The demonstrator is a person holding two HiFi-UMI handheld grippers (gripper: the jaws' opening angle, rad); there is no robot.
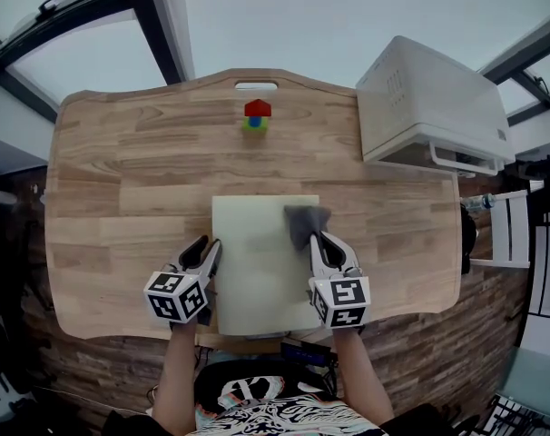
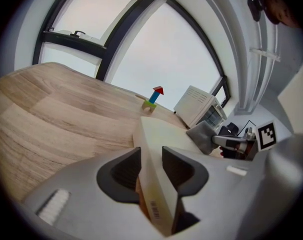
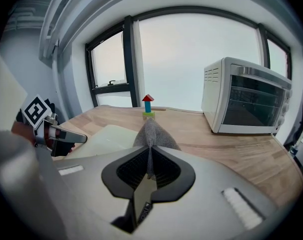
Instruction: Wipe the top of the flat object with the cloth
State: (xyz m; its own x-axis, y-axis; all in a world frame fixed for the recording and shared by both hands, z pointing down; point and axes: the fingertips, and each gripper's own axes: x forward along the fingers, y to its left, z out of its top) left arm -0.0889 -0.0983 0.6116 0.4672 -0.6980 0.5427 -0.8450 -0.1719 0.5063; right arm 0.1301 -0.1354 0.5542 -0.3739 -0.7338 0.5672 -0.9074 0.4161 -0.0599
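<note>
A cream cutting board (image 1: 261,271) lies flat at the near middle of the wooden tabletop (image 1: 130,180), its front edge close to the tabletop's near rim.

The left gripper (image 2: 151,156) is at the board's left edge, tilted downward. Its jaws stand apart and straddle that edge: the board's rim runs up between the two dark pads. A strip of wood shows between the left pad and the board's side, so the pads do not clamp it.

The right gripper (image 3: 149,156) is over the board's right side, also angled down. Its jaws are closed on a grey cloth (image 1: 304,221), pinching a fold of it between the pads. The rest of the cloth bunches out ahead of the jaws and lies on the far right corner of the board, reaching to the board's right edge.

At the far side of the tabletop, well apart from the board, stands a small stack of toy blocks (image 1: 256,116), red on blue on green. A white toaster oven (image 1: 429,107) sits at the far right corner.
</note>
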